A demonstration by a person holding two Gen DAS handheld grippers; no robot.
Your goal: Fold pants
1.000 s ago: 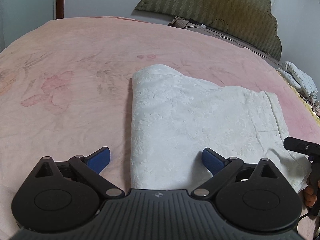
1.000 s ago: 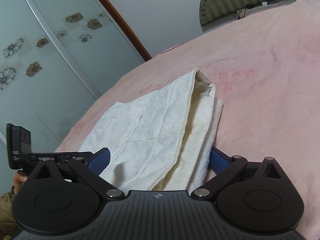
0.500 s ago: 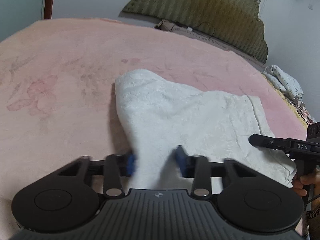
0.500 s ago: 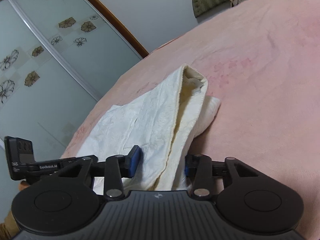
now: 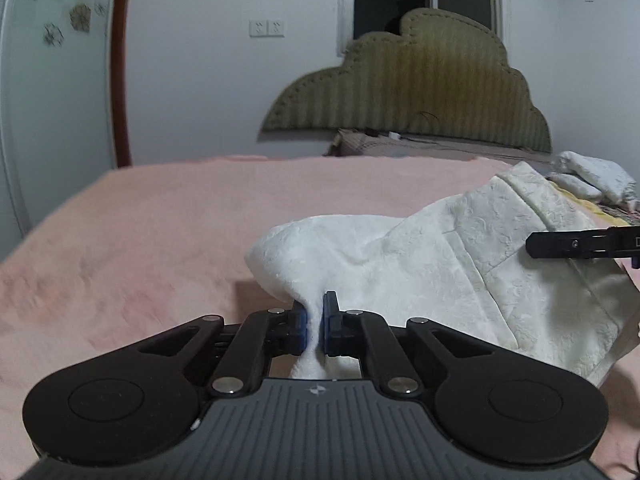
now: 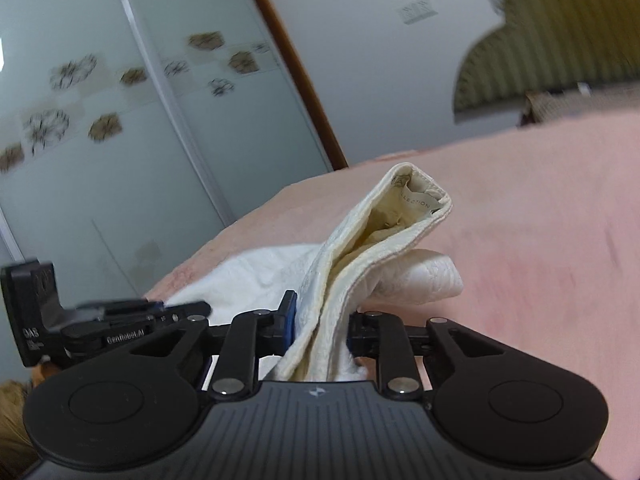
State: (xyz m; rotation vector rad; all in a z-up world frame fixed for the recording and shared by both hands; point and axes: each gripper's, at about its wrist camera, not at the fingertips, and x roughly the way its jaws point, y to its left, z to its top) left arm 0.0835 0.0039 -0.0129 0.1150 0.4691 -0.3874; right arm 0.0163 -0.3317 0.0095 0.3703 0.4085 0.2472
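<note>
**Both tongs pinching the white pants off the bed**

Your left gripper has its blue pads squeezed nearly together on a thin pinch of the white pants. Your right gripper is closing on a thicker bunch of the same pants, its jaws a little apart with the waistband edge pressed between them. The fabric is raised off the pink blanket where you grip it, and it sags between your tongs. Beyond stands the olive headboard.
</note>
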